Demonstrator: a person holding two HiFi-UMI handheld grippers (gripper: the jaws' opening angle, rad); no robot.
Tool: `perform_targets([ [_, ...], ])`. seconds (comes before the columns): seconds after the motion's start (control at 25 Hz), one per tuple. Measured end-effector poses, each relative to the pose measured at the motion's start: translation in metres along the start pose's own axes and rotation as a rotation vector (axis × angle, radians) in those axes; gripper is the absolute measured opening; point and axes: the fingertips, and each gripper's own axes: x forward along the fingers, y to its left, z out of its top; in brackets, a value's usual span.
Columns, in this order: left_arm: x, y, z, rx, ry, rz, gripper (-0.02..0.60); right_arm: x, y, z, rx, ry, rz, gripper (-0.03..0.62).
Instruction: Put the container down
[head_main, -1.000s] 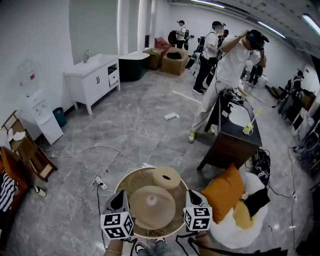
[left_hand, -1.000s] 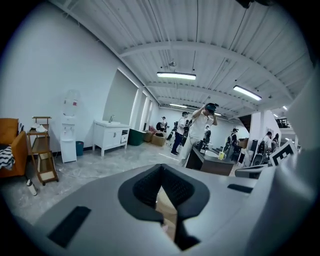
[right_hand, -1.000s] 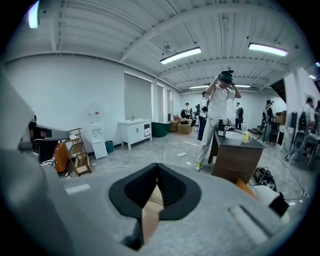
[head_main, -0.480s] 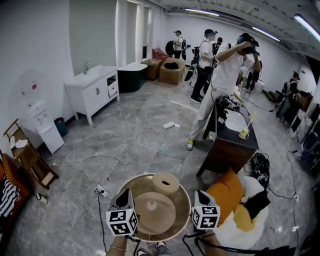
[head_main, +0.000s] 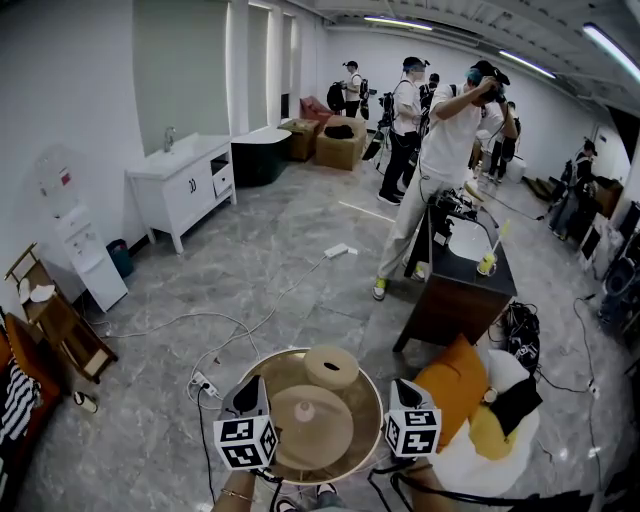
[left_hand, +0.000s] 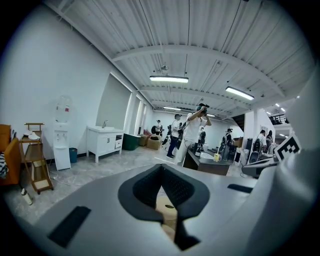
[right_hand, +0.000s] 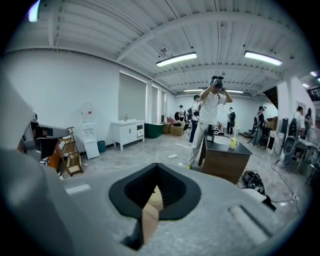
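Observation:
A round tan container (head_main: 262, 372) hangs over the grey floor at the bottom of the head view. In it lie a round lid with a small knob (head_main: 311, 427) and a smaller tan disc (head_main: 332, 367) at the far side. My left gripper (head_main: 256, 398) is shut on its left rim, and my right gripper (head_main: 400, 400) is shut on its right rim. In the left gripper view a tan strip of the container (left_hand: 168, 209) shows between the dark pads. In the right gripper view the tan rim (right_hand: 149, 220) stands edge-on between the pads.
A dark desk (head_main: 455, 295) with a yellow cup stands ahead on the right, a person in white (head_main: 440, 160) beside it. An orange cushion on a heap (head_main: 450, 385) lies close on the right. A power strip and cables (head_main: 205, 383) cross the floor on the left.
The container and both grippers sit a little lower and smaller in the head view than a second ago. Both grips are unchanged.

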Motion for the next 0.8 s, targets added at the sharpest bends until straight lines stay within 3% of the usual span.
perform_targets([
  [0.8,0.001,0.02,-0.007,-0.02,0.008,0.005,-0.003,0.002,0.014,0.003,-0.028,0.008,-0.017,0.005],
])
